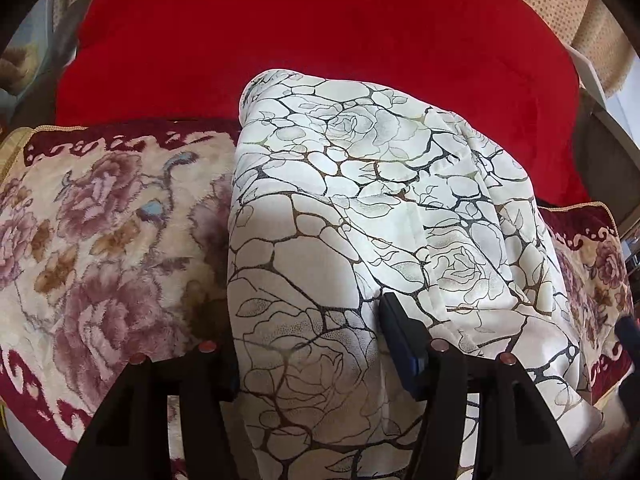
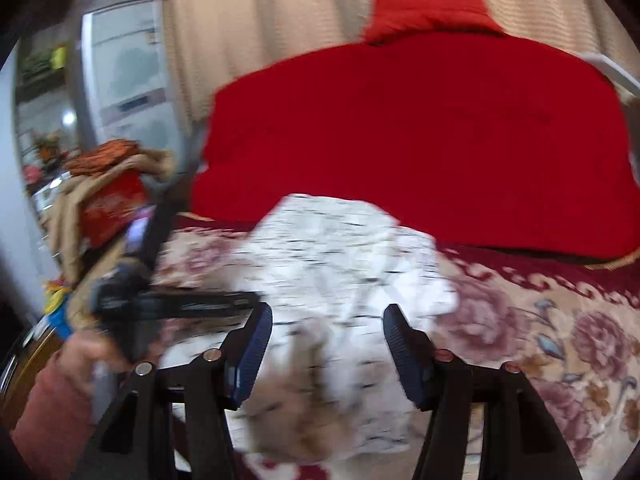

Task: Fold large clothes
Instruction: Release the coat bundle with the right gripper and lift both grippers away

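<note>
A cream garment (image 1: 360, 208) printed with dark-veined roses lies folded in a thick bundle on a floral blanket (image 1: 100, 232). My left gripper (image 1: 308, 332) points down onto its near end. A bulge of the cloth fills the gap between the fingers and covers the left one. The blue-edged right pad (image 1: 400, 340) stands beside the fabric with its inner face showing. In the blurred right wrist view the same garment (image 2: 340, 264) lies under my right gripper (image 2: 330, 344), whose jaws stand apart above it with nothing held.
A red quilt (image 1: 320, 60) is piled behind the garment, with a beige curtain (image 2: 260, 20) beyond it. At the left of the right wrist view, a hand (image 2: 84, 352) in a pink sleeve grips a black tool. Cluttered furniture and a red box (image 2: 112, 204) stand there.
</note>
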{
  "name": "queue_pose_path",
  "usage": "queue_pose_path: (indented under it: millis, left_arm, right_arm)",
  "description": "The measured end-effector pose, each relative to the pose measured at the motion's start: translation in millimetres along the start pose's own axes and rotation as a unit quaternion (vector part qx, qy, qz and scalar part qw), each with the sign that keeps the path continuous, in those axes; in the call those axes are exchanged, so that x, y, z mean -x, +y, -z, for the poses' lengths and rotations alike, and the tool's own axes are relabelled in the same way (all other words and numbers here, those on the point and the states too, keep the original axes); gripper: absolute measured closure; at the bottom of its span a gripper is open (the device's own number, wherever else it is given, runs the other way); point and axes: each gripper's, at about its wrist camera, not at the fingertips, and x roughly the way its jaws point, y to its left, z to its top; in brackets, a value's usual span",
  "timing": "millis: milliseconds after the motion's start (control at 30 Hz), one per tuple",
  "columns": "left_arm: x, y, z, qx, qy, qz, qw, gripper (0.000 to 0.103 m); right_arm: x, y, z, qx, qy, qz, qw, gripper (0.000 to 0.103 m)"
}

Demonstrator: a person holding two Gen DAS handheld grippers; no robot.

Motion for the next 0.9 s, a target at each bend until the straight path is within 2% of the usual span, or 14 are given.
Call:
queue_pose_path:
  millis: [33,67,133,233,300,500,633,700,767,800,900]
  left_arm:
    - [1,0,1,-0.001,0.0,-0.001,1.0,0.042]
    - [1,0,2,-0.002,-0.001,-0.001,1.0,0.042]
    - [2,0,2,-0.004,-0.002,-0.004,1.0,0.041]
    - [1,-2,5,-0.013,0.0,-0.015,0.9998,0.041]
    - [3,-5,8,-0.022,-0.005,-0.023,0.9995,0.04]
    - [23,-11,16,-0.054,-0.023,-0.052,0.9969,0.035]
    - [48,-18,23,-0.09,-0.081,-0.101,0.9875,0.027]
    - [51,-21,25,-0.101,-0.092,-0.126,0.9826,0.027]
    - [45,-21,25,-0.102,-0.08,-0.145,0.981,0.027]
    - [36,-19,24,-0.098,-0.063,-0.151,0.9817,0.027]
    - [24,-21,25,-0.092,-0.044,-0.151,0.9832,0.027]
  right_arm:
    - [-1,9,2,0.011,0.0,-0.006,1.0,0.065]
    - [-6,15,5,0.021,0.007,-0.005,1.0,0.071]
    - [-22,14,16,0.021,0.04,-0.003,0.999,0.072]
    - [-66,-6,45,-0.02,0.118,-0.002,0.993,0.072]
    - [-70,-10,53,-0.019,0.106,-0.008,0.994,0.072]
    - [-75,-11,50,-0.021,0.108,-0.009,0.994,0.071]
    - [-69,-11,52,-0.022,0.111,-0.011,0.994,0.072]
    - [-67,-9,45,-0.014,0.123,-0.013,0.992,0.072]
    - [-60,-10,31,-0.012,0.136,-0.03,0.99,0.071]
    - [-56,-12,20,-0.016,0.134,-0.039,0.99,0.071]
    - [-46,-23,-12,-0.027,0.098,-0.031,0.994,0.068]
